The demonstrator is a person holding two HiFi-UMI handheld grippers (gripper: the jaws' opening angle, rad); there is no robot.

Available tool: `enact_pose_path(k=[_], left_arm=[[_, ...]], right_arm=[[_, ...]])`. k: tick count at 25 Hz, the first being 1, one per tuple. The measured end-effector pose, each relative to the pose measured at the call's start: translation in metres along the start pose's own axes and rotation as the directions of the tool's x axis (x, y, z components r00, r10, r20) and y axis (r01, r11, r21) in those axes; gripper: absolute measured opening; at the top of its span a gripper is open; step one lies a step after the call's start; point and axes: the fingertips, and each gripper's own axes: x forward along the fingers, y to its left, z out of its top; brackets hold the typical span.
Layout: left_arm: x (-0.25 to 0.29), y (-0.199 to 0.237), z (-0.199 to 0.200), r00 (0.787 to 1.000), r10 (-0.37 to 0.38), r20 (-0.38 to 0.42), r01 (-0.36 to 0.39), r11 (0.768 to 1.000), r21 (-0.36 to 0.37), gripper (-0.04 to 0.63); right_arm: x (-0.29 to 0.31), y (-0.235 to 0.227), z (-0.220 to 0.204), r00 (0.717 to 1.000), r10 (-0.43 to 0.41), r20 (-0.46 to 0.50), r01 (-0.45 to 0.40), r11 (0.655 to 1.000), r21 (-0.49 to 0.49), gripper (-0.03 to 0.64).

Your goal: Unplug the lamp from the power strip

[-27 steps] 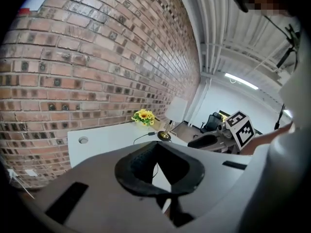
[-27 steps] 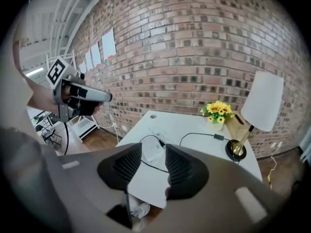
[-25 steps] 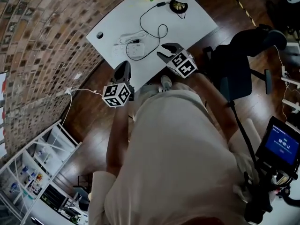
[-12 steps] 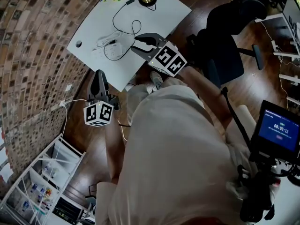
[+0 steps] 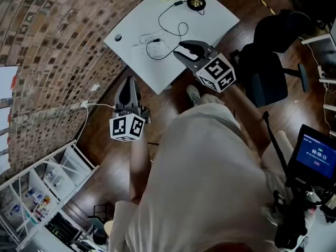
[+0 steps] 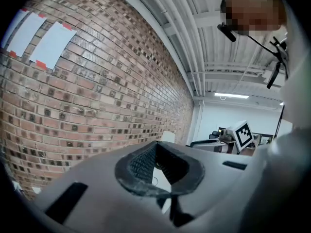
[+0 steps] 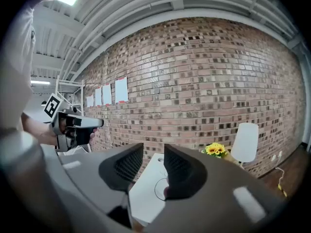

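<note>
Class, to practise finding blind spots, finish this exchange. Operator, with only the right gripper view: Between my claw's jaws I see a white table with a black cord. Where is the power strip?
Observer: The white rectangular power strip lies on the white table's half nearer the red brick wall.
Operator: Is my claw over it?
Observer: No; the right claw hangs by the table's near edge; its jaws have just been closing slightly, nothing between them.
Operator: What's beside the table?
Observer: A black swivel office chair, opposite the wall.
</note>
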Motion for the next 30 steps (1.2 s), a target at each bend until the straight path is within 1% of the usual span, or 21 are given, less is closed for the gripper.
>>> enact_pose_path(k=[3,5,7,12,15,17,20,22,26,30], left_arm=[[-0.050,0.019,0.004,1.000,0.019,-0.004,-0.019,1.000,-0.001,0.003],[-0.086,0.028,0.003,0.999,0.032,-0.005,-0.032,0.999,-0.004,0.003],[-0.114,0.034,0.002,0.999,0.043,0.001,-0.043,0.999,-0.008,0.003],[-0.170,0.051,-0.012,0.999,0.041,-0.006,-0.041,0.999,-0.012,0.003],[-0.196,0.057,-0.015,0.999,0.042,0.013,-0.041,0.999,-0.024,0.003],[-0.209,0.058,-0.016,0.999,0.030,0.022,-0.030,0.999,-0.026,0.003],[-0.221,0.051,-0.014,0.999,0.009,0.031,-0.008,0.999,-0.034,0.003],[-0.226,0.043,-0.013,0.999,-0.013,0.042,0.014,0.999,-0.034,0.003],[-0.232,0.024,-0.019,0.997,-0.060,0.046,0.062,0.997,-0.046,0.003],[-0.235,0.012,-0.029,0.996,-0.084,0.032,0.085,0.995,-0.045,0.003]], right_arm=[[0.002,0.038,0.008,0.999,-0.006,0.038,0.004,0.999,0.036,0.129],[0.000,0.064,0.003,0.999,-0.007,0.046,0.004,0.998,0.057,0.127],[-0.002,0.083,-0.005,0.999,-0.014,0.038,0.012,0.998,0.058,0.126],[-0.016,0.126,-0.023,0.998,-0.050,0.025,0.049,0.996,0.071,0.126],[-0.023,0.146,-0.028,0.997,-0.078,0.023,0.077,0.995,0.067,0.119],[-0.028,0.159,-0.027,0.995,-0.094,0.035,0.091,0.993,0.076,0.095],[-0.036,0.177,-0.022,0.993,-0.100,0.062,0.092,0.989,0.115,0.095],[-0.040,0.187,-0.020,0.993,-0.102,0.063,0.094,0.988,0.121,0.095],[-0.050,0.202,-0.020,0.994,-0.096,0.044,0.092,0.992,0.085,0.095],[-0.063,0.207,-0.023,0.995,-0.092,0.041,0.090,0.994,0.054,0.095]])
